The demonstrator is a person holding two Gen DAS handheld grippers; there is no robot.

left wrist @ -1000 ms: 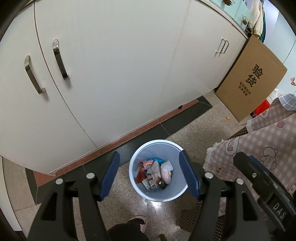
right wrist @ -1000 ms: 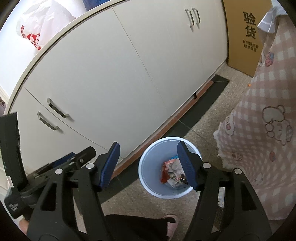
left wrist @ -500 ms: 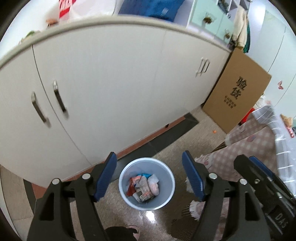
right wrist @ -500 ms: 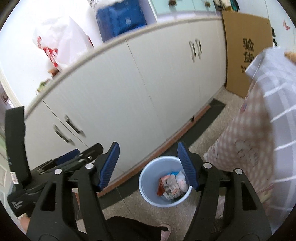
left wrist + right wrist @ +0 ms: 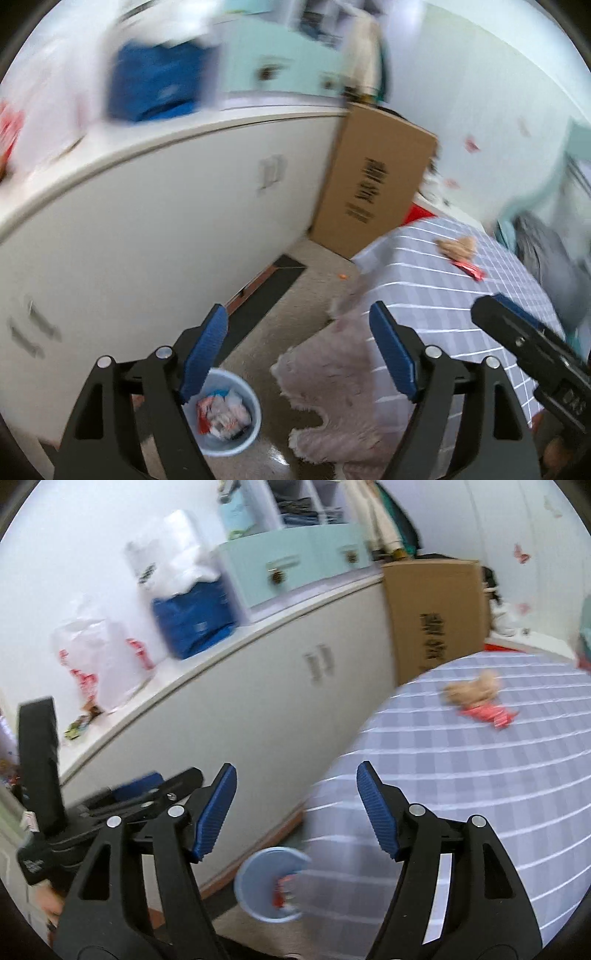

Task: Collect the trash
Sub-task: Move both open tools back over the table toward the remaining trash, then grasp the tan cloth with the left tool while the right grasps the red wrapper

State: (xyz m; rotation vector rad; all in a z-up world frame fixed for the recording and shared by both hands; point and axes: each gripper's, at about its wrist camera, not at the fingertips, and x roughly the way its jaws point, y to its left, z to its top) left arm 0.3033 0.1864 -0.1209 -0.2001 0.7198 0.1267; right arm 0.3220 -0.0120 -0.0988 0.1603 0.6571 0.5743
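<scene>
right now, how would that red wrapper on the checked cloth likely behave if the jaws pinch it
The red wrapper lies flat and crinkled on the checked cloth, so it is probably thin, floppy and very light. Lying so low, it may slide or pull the cloth up with it. The image is blurred, so whether it is empty I cannot tell.

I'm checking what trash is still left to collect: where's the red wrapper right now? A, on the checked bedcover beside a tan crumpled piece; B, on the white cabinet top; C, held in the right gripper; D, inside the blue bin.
A: the red wrapper lies on the checked bedcover beside the tan crumpled piece; the right gripper holds nothing.
</scene>
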